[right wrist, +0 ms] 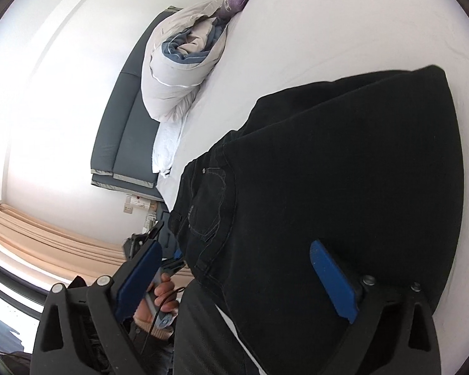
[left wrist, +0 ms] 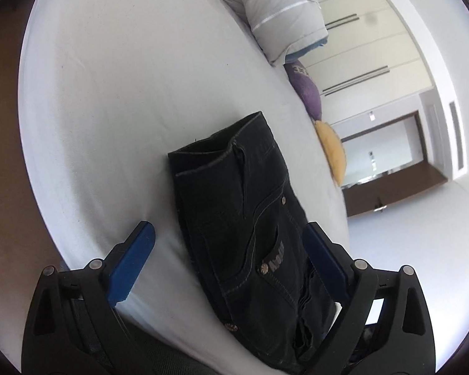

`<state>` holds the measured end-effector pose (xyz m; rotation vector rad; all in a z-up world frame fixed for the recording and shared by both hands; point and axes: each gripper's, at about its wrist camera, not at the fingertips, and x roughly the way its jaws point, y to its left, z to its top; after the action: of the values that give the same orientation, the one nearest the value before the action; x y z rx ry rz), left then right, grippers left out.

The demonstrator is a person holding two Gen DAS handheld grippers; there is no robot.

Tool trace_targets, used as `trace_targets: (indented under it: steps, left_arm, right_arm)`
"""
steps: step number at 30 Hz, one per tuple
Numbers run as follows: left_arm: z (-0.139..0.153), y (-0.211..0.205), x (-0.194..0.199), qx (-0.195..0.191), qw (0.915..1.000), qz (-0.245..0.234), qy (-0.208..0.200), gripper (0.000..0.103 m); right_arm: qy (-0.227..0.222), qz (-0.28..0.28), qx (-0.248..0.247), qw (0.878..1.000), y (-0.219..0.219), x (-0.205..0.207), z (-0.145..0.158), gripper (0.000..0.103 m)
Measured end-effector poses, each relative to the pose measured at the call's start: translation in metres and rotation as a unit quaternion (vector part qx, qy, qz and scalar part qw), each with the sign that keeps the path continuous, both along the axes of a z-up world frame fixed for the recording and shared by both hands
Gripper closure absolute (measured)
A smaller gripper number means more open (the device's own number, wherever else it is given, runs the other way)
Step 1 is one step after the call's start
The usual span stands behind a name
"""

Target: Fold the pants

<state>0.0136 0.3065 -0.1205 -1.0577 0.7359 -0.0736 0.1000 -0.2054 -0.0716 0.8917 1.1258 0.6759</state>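
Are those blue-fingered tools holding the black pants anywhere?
No. Both the left tool and right tool are open over the black pants, gripping nothing.

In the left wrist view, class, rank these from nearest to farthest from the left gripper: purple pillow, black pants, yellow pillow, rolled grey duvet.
1. black pants, between the open fingers of the left gripper.
2. yellow pillow, right bed edge.
3. purple pillow, beyond the yellow.
4. rolled grey duvet, top, farthest.

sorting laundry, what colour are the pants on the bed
Black denim pants, with copper rivets; clearest in the left wrist view.
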Motion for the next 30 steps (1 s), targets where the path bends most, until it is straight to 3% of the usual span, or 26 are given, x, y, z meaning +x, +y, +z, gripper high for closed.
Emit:
trace_targets:
  steps: [3, 5, 10, 14, 19, 23, 25, 28, 30]
  left_arm:
    - [-0.002, 0.006, -0.001, -0.009, 0.9999, -0.005, -0.009, 0.024]
    - [-0.009, 0.01, 0.007, -0.026, 0.9995, -0.012, -0.012, 0.044]
    - [-0.027, 0.024, 0.015, -0.073, 0.9972, -0.005, -0.011, 0.069]
    - [-0.029, 0.022, 0.021, -0.075, 0.9972, -0.002, -0.003, 0.08]
    - [-0.018, 0.014, 0.029, -0.06, 0.9981, 0.011, 0.0, 0.088]
    - [0.025, -0.01, 0.024, 0.027, 0.9995, 0.006, -0.012, 0.089]
    - [0.05, -0.029, 0.018, 0.08, 0.9966, -0.01, -0.02, 0.09]
    - [0.093, -0.076, 0.026, 0.18, 0.9808, -0.06, -0.043, 0.09]
    - [0.119, -0.123, 0.029, 0.252, 0.9595, -0.108, -0.064, 0.09]
  right_arm:
    - [0.002, -0.001, 0.002, 1.0, -0.002, -0.002, -0.001, 0.012]
    - [0.009, -0.011, 0.008, 1.0, -0.002, 0.003, -0.004, 0.016]
    - [0.016, -0.017, 0.01, 1.0, -0.006, 0.003, -0.008, 0.026]
    - [0.02, -0.015, 0.001, 1.0, -0.007, 0.003, -0.009, 0.031]
    - [0.037, -0.008, -0.052, 0.998, -0.004, 0.004, -0.015, 0.053]
    - [0.035, -0.006, -0.074, 0.997, 0.0, 0.004, -0.013, 0.049]
    - [0.022, -0.002, -0.072, 0.997, 0.003, 0.002, -0.01, 0.037]
    - [0.008, -0.004, -0.068, 0.998, 0.006, 0.0, -0.009, 0.028]
    - [0.002, -0.007, -0.062, 0.998, 0.006, -0.002, -0.008, 0.024]
